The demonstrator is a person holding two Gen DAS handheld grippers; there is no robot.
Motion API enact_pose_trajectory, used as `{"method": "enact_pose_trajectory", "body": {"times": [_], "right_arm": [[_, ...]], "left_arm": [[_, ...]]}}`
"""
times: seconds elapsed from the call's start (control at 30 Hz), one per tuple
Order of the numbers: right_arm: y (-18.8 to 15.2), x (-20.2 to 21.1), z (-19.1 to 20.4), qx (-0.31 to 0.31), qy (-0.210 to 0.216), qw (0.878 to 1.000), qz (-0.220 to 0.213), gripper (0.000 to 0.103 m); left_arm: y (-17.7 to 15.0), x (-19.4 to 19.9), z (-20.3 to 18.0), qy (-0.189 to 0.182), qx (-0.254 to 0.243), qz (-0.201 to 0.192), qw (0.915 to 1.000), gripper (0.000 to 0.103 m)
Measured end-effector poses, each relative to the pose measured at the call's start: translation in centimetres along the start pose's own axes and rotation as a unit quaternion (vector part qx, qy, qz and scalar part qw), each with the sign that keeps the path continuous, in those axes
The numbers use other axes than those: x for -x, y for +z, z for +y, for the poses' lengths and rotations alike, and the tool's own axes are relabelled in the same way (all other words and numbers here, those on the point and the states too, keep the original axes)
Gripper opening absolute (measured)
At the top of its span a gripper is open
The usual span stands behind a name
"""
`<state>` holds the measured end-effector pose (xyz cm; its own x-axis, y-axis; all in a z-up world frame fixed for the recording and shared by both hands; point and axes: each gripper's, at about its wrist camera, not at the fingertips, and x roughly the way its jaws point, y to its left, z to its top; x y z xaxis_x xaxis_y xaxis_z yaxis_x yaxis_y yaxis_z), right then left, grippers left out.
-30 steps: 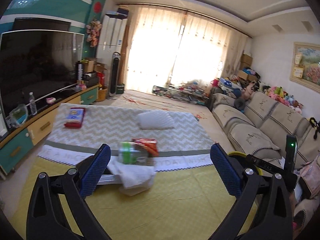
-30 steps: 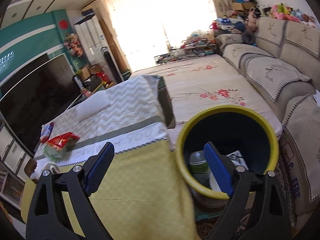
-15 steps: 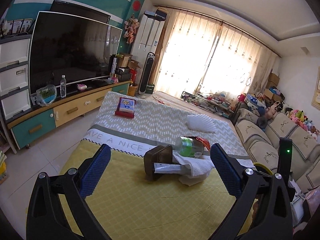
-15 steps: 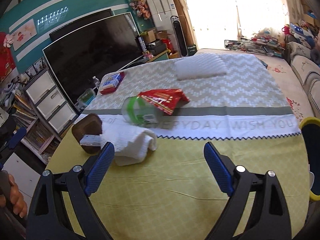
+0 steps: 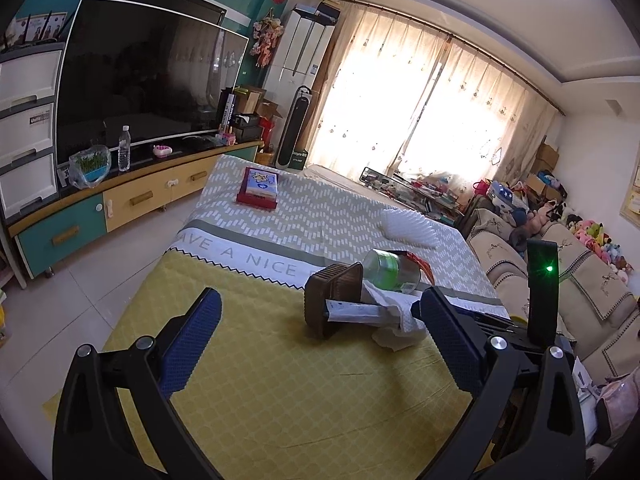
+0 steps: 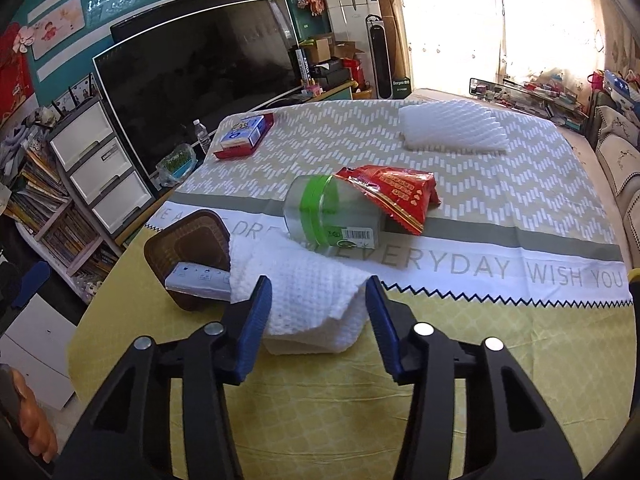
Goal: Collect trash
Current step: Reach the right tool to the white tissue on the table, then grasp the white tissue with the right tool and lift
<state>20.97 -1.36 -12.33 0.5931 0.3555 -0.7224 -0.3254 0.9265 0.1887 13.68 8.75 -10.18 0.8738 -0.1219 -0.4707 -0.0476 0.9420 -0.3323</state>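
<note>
Right wrist view: a low table point(image 6: 480, 380) draped in a yellow patterned cloth is seen from its near edge, with a grey-and-white zigzag runner lettered "EVERYDAY WISH YOU" laid over its far half. Along the left wall, white plastic drawers point(image 6: 100, 168) and stacked books are shown beside a large dark television point(image 6: 192, 92) on a teal and yellow cabinet. At the table's far left corner a red-and-blue box point(image 6: 242, 136) is laid flat. Near the left edge a brown woven basket point(image 6: 188, 256) is tipped on its side, with a flat white packet point(image 6: 198, 278) sticking out of its mouth. Just right of it a crumpled white paper towel point(image 6: 308, 304) is spread on the yellow cloth. Behind the towel a clear jar with a green band point(image 6: 332, 216) is lying on its side, and a red snack wrapper point(image 6: 396, 194) is draped over its right end. A white foam pad point(image 6: 452, 130) is set toward the far right corner. Bright curtained windows fill the back of the room, and a beige sofa point(image 6: 620, 168) lines the right side.

The right gripper point(image 6: 318, 310) is pointed down at the towel; its jaws have just been closing, about a third open, with the towel's near fold framed between the blue pads, though contact cannot be told.

In the left wrist view, the left gripper point(image 5: 316, 336) is held wide open and empty above the yellow cloth, short of the basket.
</note>
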Motion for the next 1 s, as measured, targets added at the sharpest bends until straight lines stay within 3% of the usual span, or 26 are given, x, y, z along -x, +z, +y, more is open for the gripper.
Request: {"method": "enact_pose_trajectory", "body": {"times": [0.03,0.1,0.2,0.53,1.0], "right_arm": [[-0.1,-0.1,0.1,-0.001,0.004,1.000,0.003,0.030],[-0.1,-0.2,0.1,-0.003,0.006,1.000,0.004,0.006],[0.1,0.1,0.0,-0.004,0.006,1.000,0.001,0.002],[2.4,5.4,-0.2,-0.006,0.031,0.997,-0.065,0.002],[5.4,16.3,-1.1,0.016,0.017,0.982,-0.187,0.002]], "left_arm": [[0.0,0.0,0.0,-0.001,0.000,0.001,1.0000,0.098],[-0.1,-0.2,0.0,-0.002,0.001,0.002,1.0000,0.098],[-0.2,-0.3,-0.1,-0.004,0.001,0.004,1.0000,0.098],[-0.5,-0.9,-0.7,-0.008,-0.005,0.011,0.9999,0.098],[-1.1,-1.9,-1.7,-0.014,-0.014,0.027,0.9994,0.098]]}}
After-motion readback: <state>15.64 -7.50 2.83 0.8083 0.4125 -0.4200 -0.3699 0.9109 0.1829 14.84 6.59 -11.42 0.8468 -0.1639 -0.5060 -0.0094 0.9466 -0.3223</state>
